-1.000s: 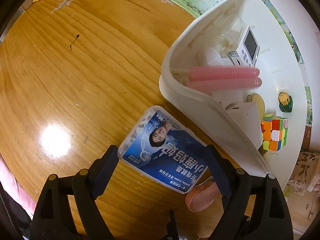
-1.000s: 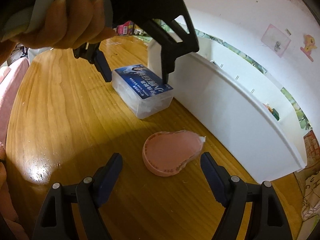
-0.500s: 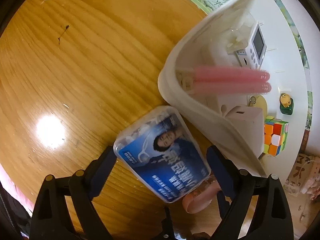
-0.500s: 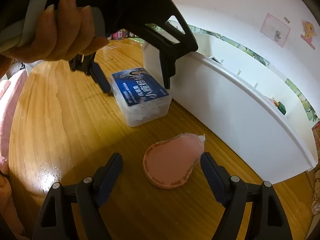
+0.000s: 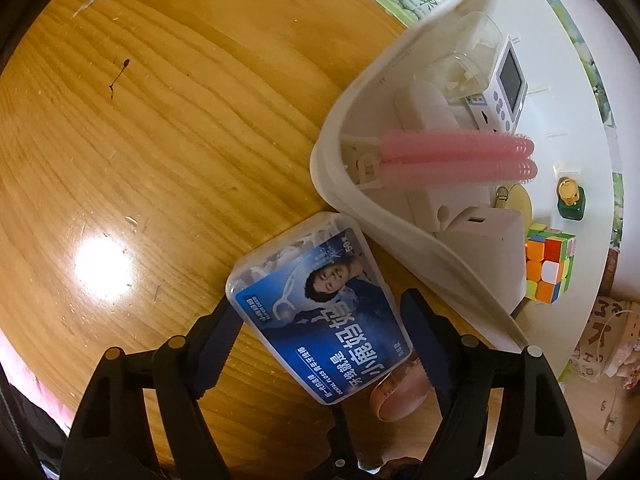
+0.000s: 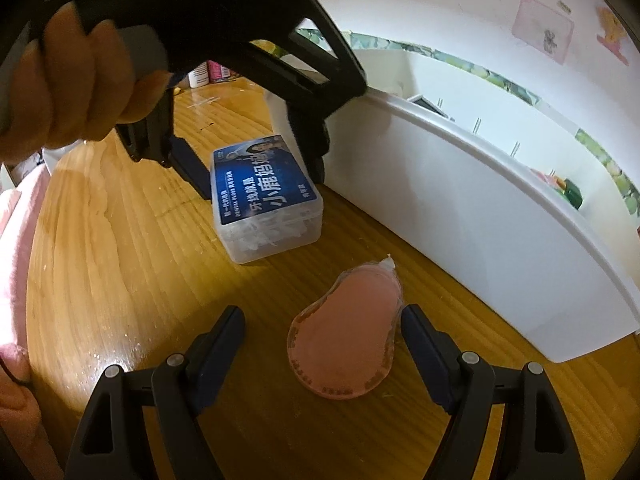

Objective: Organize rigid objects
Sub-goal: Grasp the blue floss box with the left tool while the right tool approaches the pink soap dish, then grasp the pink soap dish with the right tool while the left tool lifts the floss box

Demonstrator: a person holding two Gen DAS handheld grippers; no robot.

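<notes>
1. Bare, glossy wooden tabletop lies open to the left of the clear plastic floss box with a blue label.
2. A tall white plastic bin wall blocks the right side.
3. A flat pink teardrop-shaped pad lies near the box and the bin.

Home, prob. a kid's or bedroom corner. Varnished wood table w/ scratches, white bin full of household bits: pink comb, small gadget w/ screen, Rubik's cube. Stickers on the white wall, leafy wallpaper border, pink fabric at table edge.
</notes>
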